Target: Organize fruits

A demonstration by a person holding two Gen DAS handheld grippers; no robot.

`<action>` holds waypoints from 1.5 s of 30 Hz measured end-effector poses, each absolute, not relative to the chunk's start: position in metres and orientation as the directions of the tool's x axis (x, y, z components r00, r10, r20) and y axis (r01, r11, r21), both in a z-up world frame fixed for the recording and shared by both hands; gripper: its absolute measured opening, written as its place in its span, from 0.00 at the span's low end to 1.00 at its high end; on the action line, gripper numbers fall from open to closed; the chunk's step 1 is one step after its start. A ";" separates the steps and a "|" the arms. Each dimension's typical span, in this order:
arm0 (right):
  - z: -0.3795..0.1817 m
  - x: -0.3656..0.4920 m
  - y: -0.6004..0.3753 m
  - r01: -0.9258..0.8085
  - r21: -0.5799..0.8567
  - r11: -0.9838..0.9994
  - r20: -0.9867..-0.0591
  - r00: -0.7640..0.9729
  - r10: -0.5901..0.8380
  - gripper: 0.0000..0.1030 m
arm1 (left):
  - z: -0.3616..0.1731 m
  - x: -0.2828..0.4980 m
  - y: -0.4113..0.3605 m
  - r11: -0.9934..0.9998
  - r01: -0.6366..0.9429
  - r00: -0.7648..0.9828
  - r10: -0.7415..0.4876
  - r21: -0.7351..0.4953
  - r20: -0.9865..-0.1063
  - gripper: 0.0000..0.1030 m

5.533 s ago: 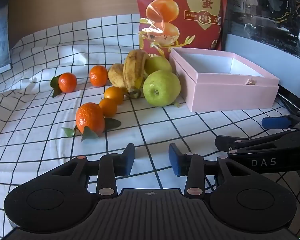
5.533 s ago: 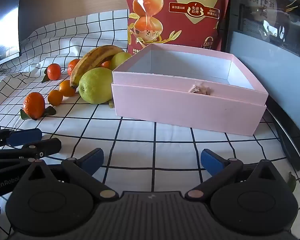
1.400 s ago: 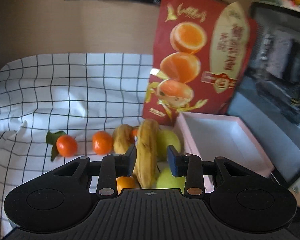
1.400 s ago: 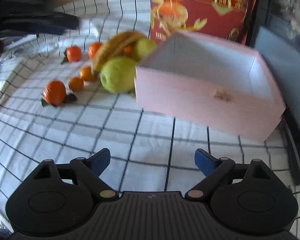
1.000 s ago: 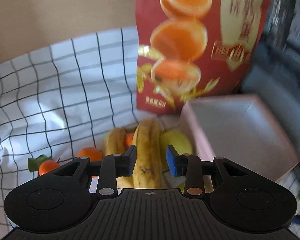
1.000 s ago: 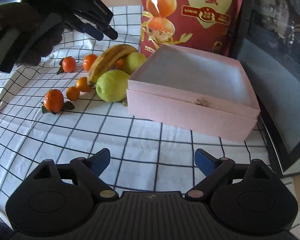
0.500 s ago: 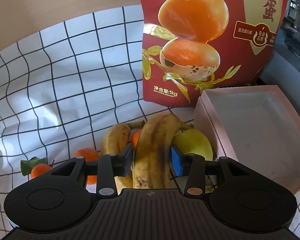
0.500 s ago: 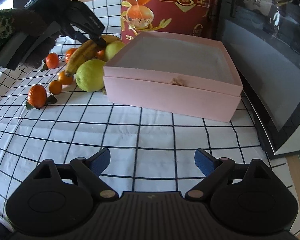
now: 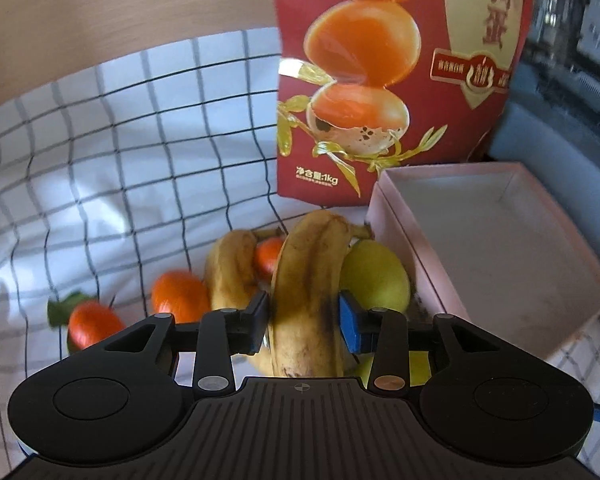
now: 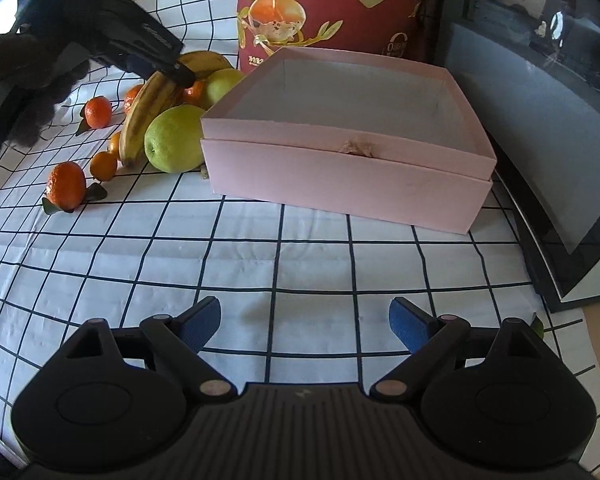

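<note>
A spotted yellow banana [image 9: 308, 264] lies on top of the fruit pile, left of the empty pink box [image 9: 416, 248]. My left gripper [image 9: 303, 320] straddles its middle; the jaws are closing and both blue pads touch its sides. The right wrist view shows the same grip, left gripper [image 10: 180, 70] on banana [image 10: 148, 108]. Around it lie a second banana [image 9: 230, 268], two green apples [image 9: 374, 280] [image 10: 174, 140] and several tangerines [image 9: 178, 294] [image 10: 66, 184]. My right gripper [image 10: 304, 322] hovers open over the checked cloth in front of the pink box [image 10: 340, 176], holding nothing.
A tall red snack bag [image 9: 388, 80] stands behind the fruit and the box. A dark framed screen [image 10: 540, 140] leans at the right edge. A gloved hand [image 10: 28, 92] holds the left gripper at the far left. The cloth wrinkles up at the back.
The left gripper came from the front of the table over the fruit pile, sank around the banana, and its jaws narrowed onto it. The right gripper stayed open and barely shifted.
</note>
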State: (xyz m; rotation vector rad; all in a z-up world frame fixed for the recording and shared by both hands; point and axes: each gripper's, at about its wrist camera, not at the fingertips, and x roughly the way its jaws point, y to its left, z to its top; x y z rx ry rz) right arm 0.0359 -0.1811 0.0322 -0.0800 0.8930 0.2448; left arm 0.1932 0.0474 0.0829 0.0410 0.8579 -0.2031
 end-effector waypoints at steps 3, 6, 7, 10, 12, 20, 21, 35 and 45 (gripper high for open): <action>0.033 0.037 -0.177 -0.260 0.032 0.965 -0.777 0.601 0.188 0.89 | 0.089 0.172 0.064 0.982 0.154 0.660 -0.182 -0.106 -0.729 0.41; 0.035 0.039 -0.170 -0.281 0.030 0.959 -0.770 0.605 0.202 0.89 | 0.095 0.149 0.076 0.982 0.124 0.679 -0.190 -0.144 -0.709 0.41; 0.036 0.040 -0.168 -0.290 0.029 0.956 -0.767 0.607 0.207 0.89 | 0.097 0.140 0.080 0.981 0.116 0.685 -0.191 -0.154 -0.703 0.41; 0.038 0.040 -0.159 -0.319 0.021 0.948 -0.763 0.607 0.221 0.89 | 0.104 0.113 0.093 0.975 0.094 0.704 -0.207 -0.200 -0.680 0.41; 0.037 0.041 -0.154 -0.338 0.017 0.941 -0.764 0.602 0.231 0.89 | 0.110 0.096 0.097 0.968 0.085 0.712 -0.224 -0.235 -0.666 0.41; 0.041 0.038 -0.137 -0.402 0.016 0.916 -0.751 0.600 0.277 0.89 | 0.119 0.057 0.094 0.936 0.107 0.681 -0.315 -0.335 -0.661 0.41; 0.043 0.037 -0.137 -0.406 0.017 0.914 -0.746 0.604 0.282 0.89 | 0.119 0.053 0.092 0.933 0.113 0.678 -0.324 -0.342 -0.660 0.41; 0.079 0.051 -0.095 -0.572 -0.020 0.820 -0.644 0.635 0.427 0.88 | 0.118 -0.010 0.149 0.917 -0.081 0.737 -0.208 -0.390 -0.643 0.41; 0.062 0.063 -0.003 -0.721 -0.041 0.691 -0.651 0.544 0.529 0.75 | 0.113 -0.046 0.197 0.876 -0.221 0.763 -0.119 -0.428 -0.636 0.39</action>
